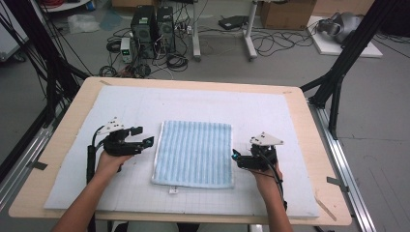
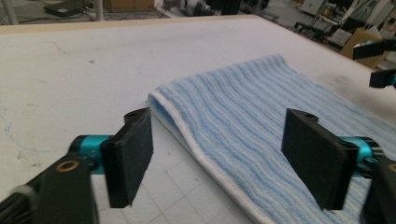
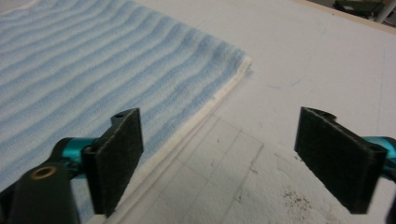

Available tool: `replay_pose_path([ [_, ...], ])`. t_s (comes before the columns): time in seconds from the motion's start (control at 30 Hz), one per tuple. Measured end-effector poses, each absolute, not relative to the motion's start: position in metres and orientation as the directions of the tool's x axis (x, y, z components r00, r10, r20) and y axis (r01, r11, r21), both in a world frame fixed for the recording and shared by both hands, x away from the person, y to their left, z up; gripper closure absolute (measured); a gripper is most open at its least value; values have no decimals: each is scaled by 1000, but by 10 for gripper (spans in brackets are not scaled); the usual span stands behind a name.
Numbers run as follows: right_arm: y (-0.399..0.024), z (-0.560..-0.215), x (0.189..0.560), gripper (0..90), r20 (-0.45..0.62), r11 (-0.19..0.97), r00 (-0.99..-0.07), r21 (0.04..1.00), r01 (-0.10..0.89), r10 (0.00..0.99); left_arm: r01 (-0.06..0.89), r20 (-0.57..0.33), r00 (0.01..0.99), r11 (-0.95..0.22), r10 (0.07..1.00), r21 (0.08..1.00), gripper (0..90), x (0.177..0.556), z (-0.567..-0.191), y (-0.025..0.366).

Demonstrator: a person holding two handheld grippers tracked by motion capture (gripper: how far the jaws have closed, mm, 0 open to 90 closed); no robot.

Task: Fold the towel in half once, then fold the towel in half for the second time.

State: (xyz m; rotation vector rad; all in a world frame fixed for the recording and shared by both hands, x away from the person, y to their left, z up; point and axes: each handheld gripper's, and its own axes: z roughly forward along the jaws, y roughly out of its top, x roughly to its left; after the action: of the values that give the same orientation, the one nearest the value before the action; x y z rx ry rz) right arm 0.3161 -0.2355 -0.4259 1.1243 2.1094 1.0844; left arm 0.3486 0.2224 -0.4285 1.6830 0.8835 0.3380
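A folded light-blue striped towel (image 1: pixel 193 153) lies flat in the middle of the white mat (image 1: pixel 145 104). My left gripper (image 1: pixel 147 141) hovers just off the towel's left edge, jaws wide apart, nothing between them. In the left gripper view the towel (image 2: pixel 261 121) runs under and past the open gripper (image 2: pixel 224 161). My right gripper (image 1: pixel 235 157) sits at the towel's right edge, also open and empty. The right gripper view looks past the open gripper (image 3: pixel 219 158) at the towel's white hem (image 3: pixel 205 112) and the towel (image 3: pixel 84 70).
The mat covers a wooden table (image 1: pixel 63 145). A small white tag (image 1: pixel 173 191) lies just below the towel's near edge. Computer towers (image 1: pixel 152 24), cables and a cardboard box (image 1: pixel 287 13) stand on the floor beyond. Black frame legs (image 1: pixel 338 72) flank the table.
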Motion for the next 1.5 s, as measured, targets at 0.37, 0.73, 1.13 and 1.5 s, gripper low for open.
replay_pose_path([
  [0.37,-245,-421,316,123,-58,309,-522,859,409,851,353,-203,694,-80,691,932,197,347,-427,221],
  [0.73,-251,-420,313,121,-55,300,-516,864,405,855,353,-208,685,-69,699,933,208,347,-426,222],
  [1.13,-252,-420,312,121,-58,301,-515,864,404,855,371,-221,668,-61,711,927,208,350,-427,225],
  [1.5,-254,-420,310,121,-45,290,-511,864,411,858,422,-243,622,-58,744,905,226,368,-419,219],
])
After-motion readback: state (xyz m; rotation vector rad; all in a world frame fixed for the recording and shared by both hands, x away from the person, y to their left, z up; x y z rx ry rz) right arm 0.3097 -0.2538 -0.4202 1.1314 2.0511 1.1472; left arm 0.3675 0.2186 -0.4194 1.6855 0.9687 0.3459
